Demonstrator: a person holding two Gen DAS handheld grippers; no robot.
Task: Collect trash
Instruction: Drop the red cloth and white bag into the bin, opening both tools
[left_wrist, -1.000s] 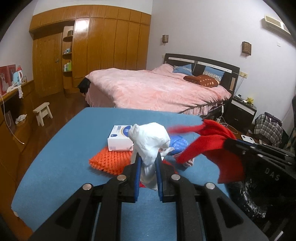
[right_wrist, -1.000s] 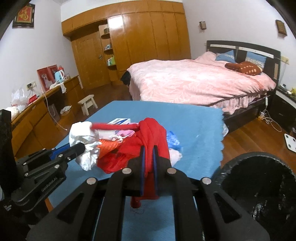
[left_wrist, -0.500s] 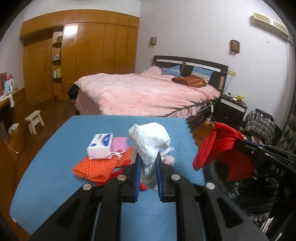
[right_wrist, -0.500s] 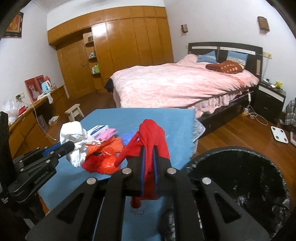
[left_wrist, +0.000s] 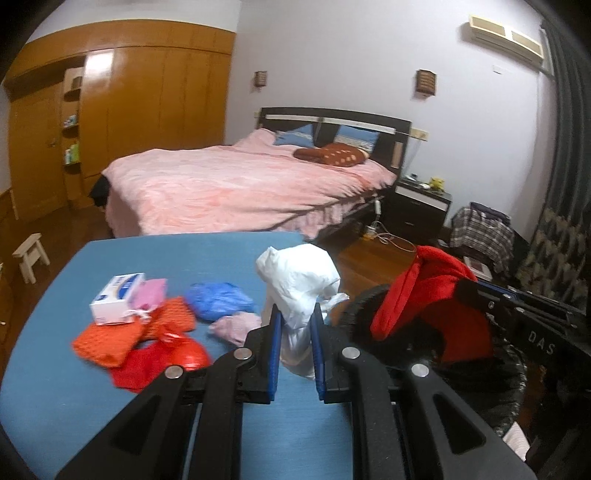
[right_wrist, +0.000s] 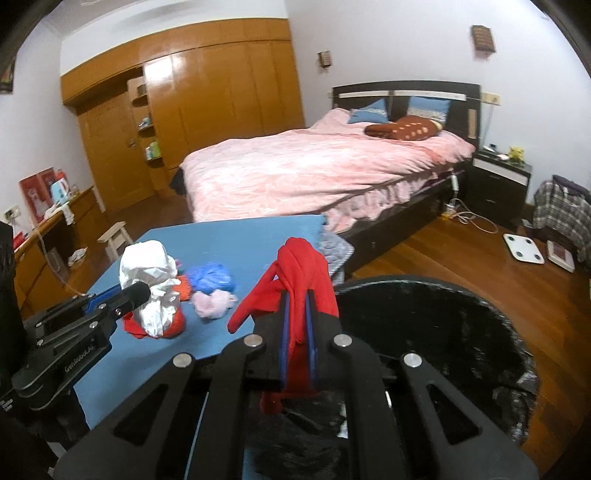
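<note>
My left gripper (left_wrist: 294, 314) is shut on a crumpled white plastic bag (left_wrist: 299, 280) and holds it above the blue table's right edge; it also shows in the right wrist view (right_wrist: 151, 284). My right gripper (right_wrist: 295, 299) is shut on a red cloth (right_wrist: 299, 273), held over the rim of the black-lined trash bin (right_wrist: 461, 332). The red cloth (left_wrist: 424, 291) hangs over the bin (left_wrist: 509, 369) in the left wrist view. On the table (left_wrist: 184, 251) lie a blue bag (left_wrist: 218, 301), a pink wad (left_wrist: 236, 326), orange netting (left_wrist: 110, 338), a red bag (left_wrist: 162, 356) and a small white box (left_wrist: 118, 297).
A pink bed (left_wrist: 240, 181) stands behind the table. A nightstand (left_wrist: 417, 210), a checked bag (left_wrist: 480, 229) and a white scale (right_wrist: 522, 248) are at the right on the wooden floor. A small stool (left_wrist: 29, 254) and a wooden wardrobe (left_wrist: 129, 110) are at the left.
Both grippers have swung right with their loads. The red cloth has come off the table pile to over the bin. The white bag has moved toward the table's right edge.
</note>
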